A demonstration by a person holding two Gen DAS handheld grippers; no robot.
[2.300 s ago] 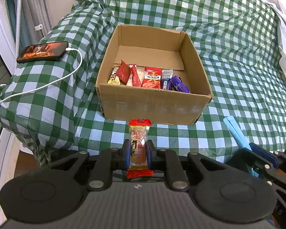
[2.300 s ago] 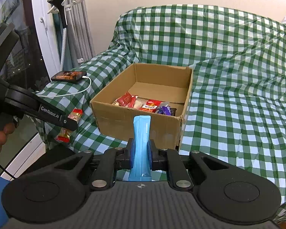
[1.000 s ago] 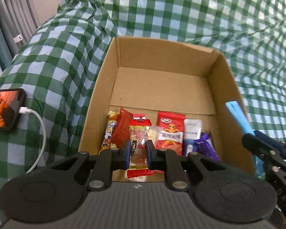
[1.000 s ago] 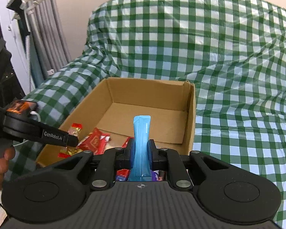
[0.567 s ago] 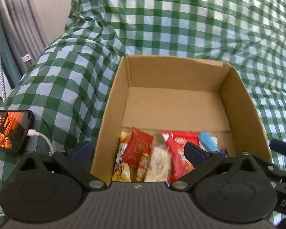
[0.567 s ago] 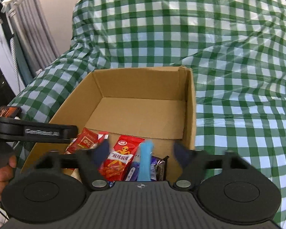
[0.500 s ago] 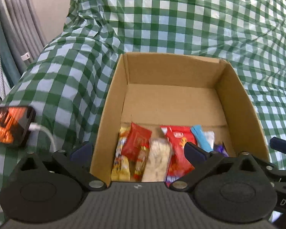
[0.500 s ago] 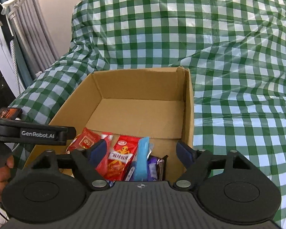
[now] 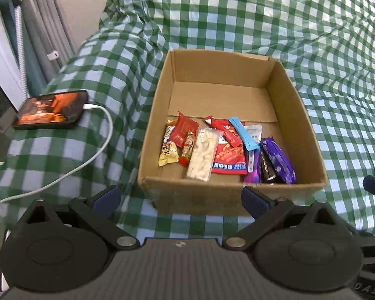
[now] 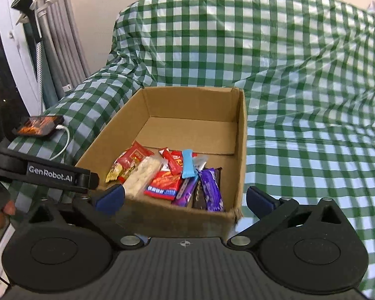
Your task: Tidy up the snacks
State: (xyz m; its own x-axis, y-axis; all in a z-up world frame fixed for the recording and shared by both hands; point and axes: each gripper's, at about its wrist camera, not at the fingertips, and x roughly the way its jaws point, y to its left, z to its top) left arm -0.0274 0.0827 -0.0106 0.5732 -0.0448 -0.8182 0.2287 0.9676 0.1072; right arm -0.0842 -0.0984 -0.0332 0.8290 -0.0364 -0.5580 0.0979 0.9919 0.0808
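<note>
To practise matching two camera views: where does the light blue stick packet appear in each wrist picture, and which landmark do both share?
Left wrist: light blue stick packet lies right of centre, atop the snacks in the cardboard box.
Right wrist: it lies at centre, in the box.
Shared landmark: the phone at left.

A green-and-white checked cloth [image 9: 237, 20] drapes the whole sofa. On its left arm lies a phone [image 9: 51, 109] with a lit screen, a white charging cable [image 9: 97, 147] plugged into it. Grey curtains [image 10: 62, 37] hang behind.
</note>
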